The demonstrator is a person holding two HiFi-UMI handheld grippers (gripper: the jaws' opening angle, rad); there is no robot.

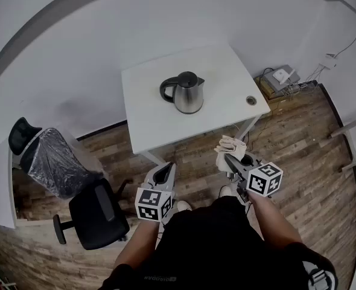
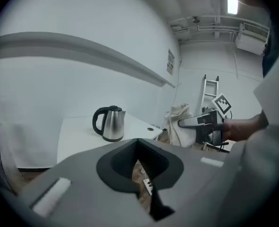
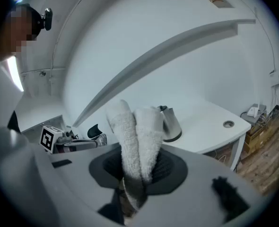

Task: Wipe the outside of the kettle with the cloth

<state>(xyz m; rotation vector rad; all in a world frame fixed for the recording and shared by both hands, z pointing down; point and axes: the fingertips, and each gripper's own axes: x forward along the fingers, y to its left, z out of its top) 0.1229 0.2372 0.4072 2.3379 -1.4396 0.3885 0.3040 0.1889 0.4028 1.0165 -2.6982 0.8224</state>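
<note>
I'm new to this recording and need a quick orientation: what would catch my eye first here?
A shiny steel kettle with a black handle and lid stands alone on the white table, in the middle of the head view. Nearer the person, the right gripper is shut on a fluffy white cloth, while the left gripper is shut and empty, both short of the table.

1. In the right gripper view, the cloth [image 3: 135, 141] stands in front of the kettle [image 3: 172, 125] and hides its left side.
2. The cloth's lower end disappears between the closed jaws of the right gripper [image 3: 132, 183].
3. In the left gripper view, the print on the wall notice [image 2: 170, 62] is too small to read.
4. In the head view, the clutter [image 1: 279, 80] on the floor is too small to identify.
</note>
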